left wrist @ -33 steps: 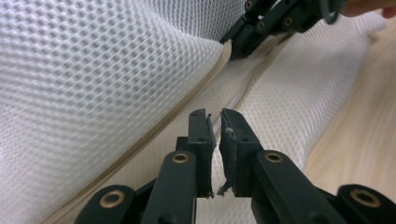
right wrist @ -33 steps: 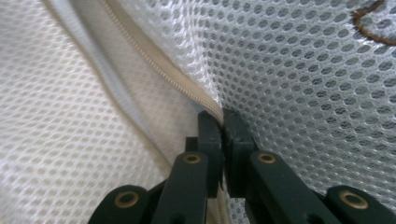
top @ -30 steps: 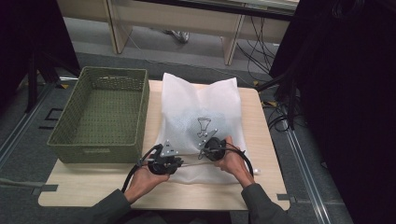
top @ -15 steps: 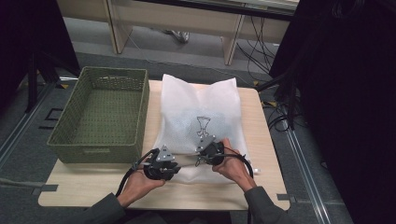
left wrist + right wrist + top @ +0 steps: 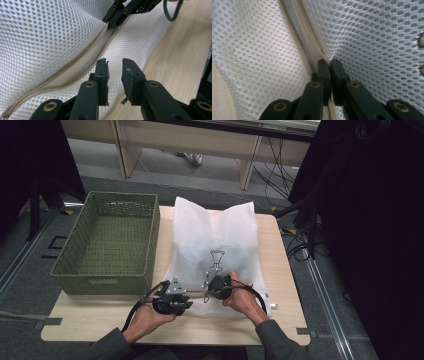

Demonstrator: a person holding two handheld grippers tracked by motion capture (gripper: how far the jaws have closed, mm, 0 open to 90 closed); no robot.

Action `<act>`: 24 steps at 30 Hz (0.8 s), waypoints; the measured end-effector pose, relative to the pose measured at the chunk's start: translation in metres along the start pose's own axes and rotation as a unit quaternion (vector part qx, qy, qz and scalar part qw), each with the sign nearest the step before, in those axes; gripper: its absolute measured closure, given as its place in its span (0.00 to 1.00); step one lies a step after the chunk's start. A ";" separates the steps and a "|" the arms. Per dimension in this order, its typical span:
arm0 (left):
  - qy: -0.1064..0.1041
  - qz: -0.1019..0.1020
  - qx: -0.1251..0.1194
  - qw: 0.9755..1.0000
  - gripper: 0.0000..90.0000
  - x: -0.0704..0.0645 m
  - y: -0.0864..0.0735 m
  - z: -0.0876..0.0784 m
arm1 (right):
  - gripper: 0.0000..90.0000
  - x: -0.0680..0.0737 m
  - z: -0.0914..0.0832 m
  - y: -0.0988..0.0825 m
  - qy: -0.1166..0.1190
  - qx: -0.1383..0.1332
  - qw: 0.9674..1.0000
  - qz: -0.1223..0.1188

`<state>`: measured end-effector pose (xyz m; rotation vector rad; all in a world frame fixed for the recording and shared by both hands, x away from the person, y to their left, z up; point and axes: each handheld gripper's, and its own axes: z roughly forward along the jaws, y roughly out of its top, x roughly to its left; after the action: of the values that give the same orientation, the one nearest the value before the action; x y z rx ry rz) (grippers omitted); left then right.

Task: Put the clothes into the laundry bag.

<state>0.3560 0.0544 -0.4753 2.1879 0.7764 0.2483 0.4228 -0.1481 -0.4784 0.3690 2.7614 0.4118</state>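
The right gripper (image 5: 330, 62) was clenched on the zipper (image 5: 308, 37) of the mesh bag (image 5: 215, 240), its two jaws pressed together with the beige tape pinched between them. In the high view that gripper (image 5: 216, 287) sat at the near edge of the bag, a little right of the middle, held by the right hand (image 5: 242, 297).

The left gripper (image 5: 114, 66) was released: its jaws stood a little apart and had just been opening, with mesh under them but nothing pinched. It hovered over the near hem of the bag, just beside the zipper line (image 5: 82, 56), and the right gripper (image 5: 125, 11) showed farther along that same line. From above, the left gripper (image 5: 175, 301) lay at the bag's near left corner, in the left hand (image 5: 147, 317), close to the right one but apart from it.

The bag lay flat on the wooden table (image 5: 90, 320), reaching from the near edge to the far edge, with a small dark printed figure (image 5: 216, 259) near its middle. A green woven basket (image 5: 107, 245) stood to its left, just beside it.
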 end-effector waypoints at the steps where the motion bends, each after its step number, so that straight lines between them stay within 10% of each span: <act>1: -0.003 -0.004 -0.001 1.000 0.81 0.000 -0.001 -0.001 | 0.98 0.000 0.000 0.000 0.000 0.000 1.000 0.000; 11: -0.009 -0.010 0.001 1.000 0.73 0.003 -0.007 -0.014 | 0.98 -0.012 0.002 -0.011 -0.026 0.003 1.000 0.017; 24: -0.005 -0.006 -0.011 1.000 0.72 0.007 -0.014 -0.033 | 0.97 -0.007 -0.017 -0.028 -0.002 -0.020 1.000 0.018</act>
<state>0.3421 0.0862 -0.4640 2.1613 0.7771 0.2385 0.4175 -0.1806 -0.4698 0.4101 2.7417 0.4752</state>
